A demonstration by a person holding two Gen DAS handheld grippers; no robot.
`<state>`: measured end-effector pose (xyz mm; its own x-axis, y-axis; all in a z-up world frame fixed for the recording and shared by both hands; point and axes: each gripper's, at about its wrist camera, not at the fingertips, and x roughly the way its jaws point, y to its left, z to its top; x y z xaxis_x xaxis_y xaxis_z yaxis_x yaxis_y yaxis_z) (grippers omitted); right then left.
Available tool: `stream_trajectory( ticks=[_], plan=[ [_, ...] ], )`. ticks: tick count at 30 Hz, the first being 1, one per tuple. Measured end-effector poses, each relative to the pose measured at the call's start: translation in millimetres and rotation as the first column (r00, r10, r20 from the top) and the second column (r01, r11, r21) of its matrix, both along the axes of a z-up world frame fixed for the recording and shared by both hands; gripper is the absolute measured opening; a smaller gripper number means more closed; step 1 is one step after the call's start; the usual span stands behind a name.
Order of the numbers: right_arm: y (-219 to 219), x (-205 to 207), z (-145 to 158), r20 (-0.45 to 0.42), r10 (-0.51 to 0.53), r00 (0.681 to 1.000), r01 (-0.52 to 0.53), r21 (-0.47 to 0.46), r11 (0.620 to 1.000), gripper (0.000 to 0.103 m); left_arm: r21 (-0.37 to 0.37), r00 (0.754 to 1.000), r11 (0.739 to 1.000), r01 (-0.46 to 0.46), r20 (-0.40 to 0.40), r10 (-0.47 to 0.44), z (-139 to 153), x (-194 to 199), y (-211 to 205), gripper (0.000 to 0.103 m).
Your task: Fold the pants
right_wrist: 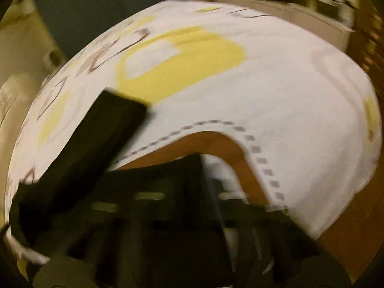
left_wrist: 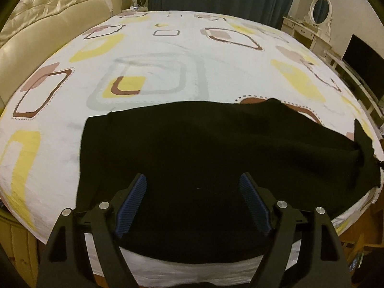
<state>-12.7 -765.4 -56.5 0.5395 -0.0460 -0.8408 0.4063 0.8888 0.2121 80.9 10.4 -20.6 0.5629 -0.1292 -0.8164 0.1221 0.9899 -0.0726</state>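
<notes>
Blue ribbed pads (left_wrist: 133, 204) line the left gripper (left_wrist: 193, 202), jaws wide apart above black pants (left_wrist: 204, 144) spread on the patterned bedsheet (left_wrist: 156, 55). The right gripper's fingers are too blurred to judge. Risk: a shallow pinch may lift one layer only, skewing the fold. The pants look limp and creased.

The left gripper (left_wrist: 193, 192) is held low at the near edge of the bed, pointing forward, its two blue-padded fingers (left_wrist: 133, 204) spread wide apart with nothing between them. The right gripper (right_wrist: 192, 216) shows in its own view only as a dark, motion-blurred mass at the bottom, so how its jaws stand cannot be told.
</notes>
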Motion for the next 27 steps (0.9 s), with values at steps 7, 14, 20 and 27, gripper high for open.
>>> stream_trajectory(
  ticks=[7,14,20,27],
  plan=[
    [0.0,21.9,35.6,0.074,0.043,0.996,-0.032,-0.140,0.990,0.007,0.025,1.000,1.000,-0.004,0.005,0.004,-5.3,6.1,-20.0,0.079],
    [-28.7,14.3,-7.5,0.053,-0.058,0.997,0.058,-0.003,0.998,0.018,0.023,1.000,1.000,-0.002,-0.010,0.002,-15.1,5.3,-21.1,0.079],
    [-63.1,-0.5,17.4,0.034,-0.359,0.933,0.360,-0.047,0.932,0.031,0.036,1.000,0.999,0.018,0.004,-0.018,-15.6,2.0,-18.2,0.079],
    [8.6,71.0,59.8,0.092,-0.213,0.973,0.209,0.048,0.977,0.046,0.017,0.999,1.000,0.025,0.019,-0.026,-17.1,0.1,-15.7,0.082]
  ],
)
